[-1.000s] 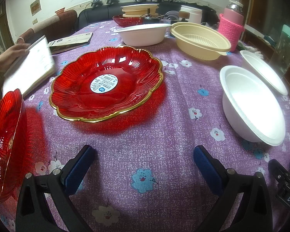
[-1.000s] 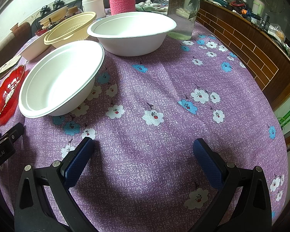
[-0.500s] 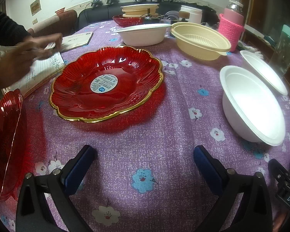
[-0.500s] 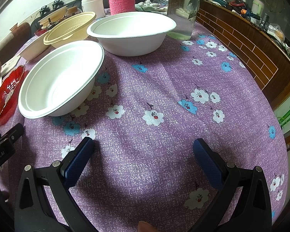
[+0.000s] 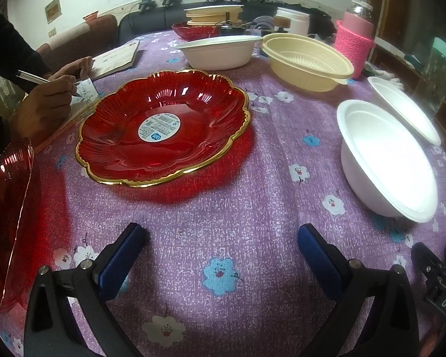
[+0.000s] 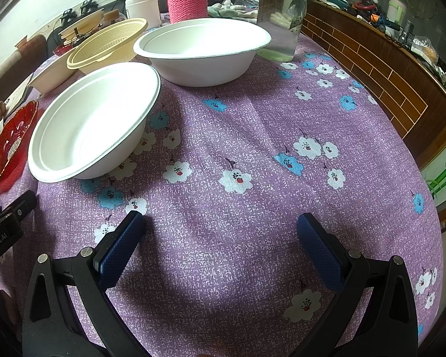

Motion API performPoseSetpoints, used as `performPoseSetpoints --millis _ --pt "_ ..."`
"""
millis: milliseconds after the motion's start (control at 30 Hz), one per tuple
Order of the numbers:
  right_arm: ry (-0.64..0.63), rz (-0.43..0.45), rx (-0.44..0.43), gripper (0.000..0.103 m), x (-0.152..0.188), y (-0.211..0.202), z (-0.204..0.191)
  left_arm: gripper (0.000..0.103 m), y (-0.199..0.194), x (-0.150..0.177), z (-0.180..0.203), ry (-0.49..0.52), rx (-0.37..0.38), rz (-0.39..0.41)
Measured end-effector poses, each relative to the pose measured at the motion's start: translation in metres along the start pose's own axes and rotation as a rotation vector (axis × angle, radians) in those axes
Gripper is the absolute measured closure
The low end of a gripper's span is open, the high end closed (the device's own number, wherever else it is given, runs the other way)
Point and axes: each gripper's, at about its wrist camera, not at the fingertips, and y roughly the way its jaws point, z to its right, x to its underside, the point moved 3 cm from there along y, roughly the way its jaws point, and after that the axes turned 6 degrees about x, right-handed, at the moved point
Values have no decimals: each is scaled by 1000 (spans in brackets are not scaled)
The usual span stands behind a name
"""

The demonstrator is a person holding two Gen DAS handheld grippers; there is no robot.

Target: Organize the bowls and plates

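Note:
A large red plate (image 5: 163, 128) with a gold scalloped rim lies ahead of my left gripper (image 5: 220, 238), which is open and holds nothing. A second red plate (image 5: 6, 208) sits at the left edge. Two white bowls (image 5: 386, 160) (image 5: 404, 110) stand to the right, a yellow bowl (image 5: 306, 56) and a pale bowl (image 5: 220, 50) farther back. In the right wrist view my right gripper (image 6: 220, 226) is open over bare cloth, with the near white bowl (image 6: 95, 122) ahead on the left and another white bowl (image 6: 202, 50) behind it.
A person's hands (image 5: 44, 101) write with a pen on a notebook at the left. A pink-sleeved bottle (image 5: 353, 44), a white jar (image 5: 291, 23) and a clear bottle (image 6: 282, 15) stand at the back. The purple flowered tablecloth (image 6: 252, 136) ends near a wooden ledge (image 6: 386, 59) on the right.
The person's hands have moved over the notebook at the left and now hold a pen to it. Both grippers and all the dishes stay in place.

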Motion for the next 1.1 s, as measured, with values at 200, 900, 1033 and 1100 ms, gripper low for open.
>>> performPoseSetpoints --millis 200,900,1033,1100 --pt "0 0 0 0 0 0 0 0 -6 8 -3 110 81 -57" --pt "-1 0 0 0 0 0 1 0 -10 13 -2 147 103 -62" --pt "-1 0 0 0 0 0 0 0 -10 13 -2 146 103 -62" --pt "-2 0 0 0 0 0 1 0 -10 13 -2 146 103 -62"
